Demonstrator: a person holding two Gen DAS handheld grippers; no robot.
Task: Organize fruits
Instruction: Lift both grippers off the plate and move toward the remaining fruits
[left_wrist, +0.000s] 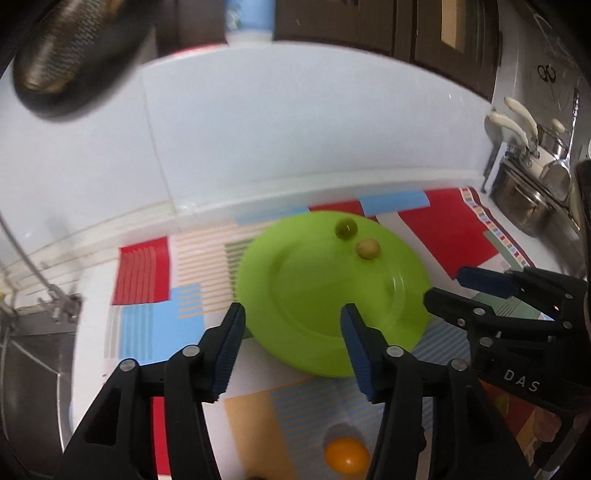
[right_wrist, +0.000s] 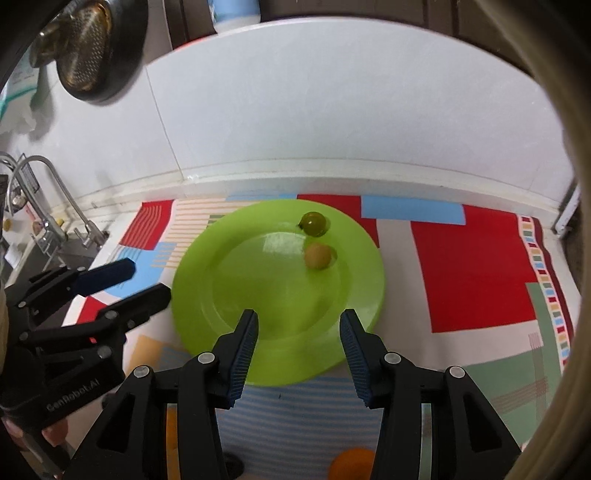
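A lime-green plate (right_wrist: 221, 295) sits on a patterned mat (right_wrist: 476, 273) on the worktop, holding a dark green fruit (right_wrist: 313, 223) and a tan fruit (right_wrist: 318, 255) near its far rim, just apart. An orange fruit (left_wrist: 346, 455) lies on the mat in front of the plate. The left tool (left_wrist: 293, 349) and right tool (right_wrist: 298, 352) both hang released and empty above the plate's near edge.

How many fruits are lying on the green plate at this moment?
2. A dark green fruit lies near the far edge of the green plate, and a tan fruit lies just in front of it.
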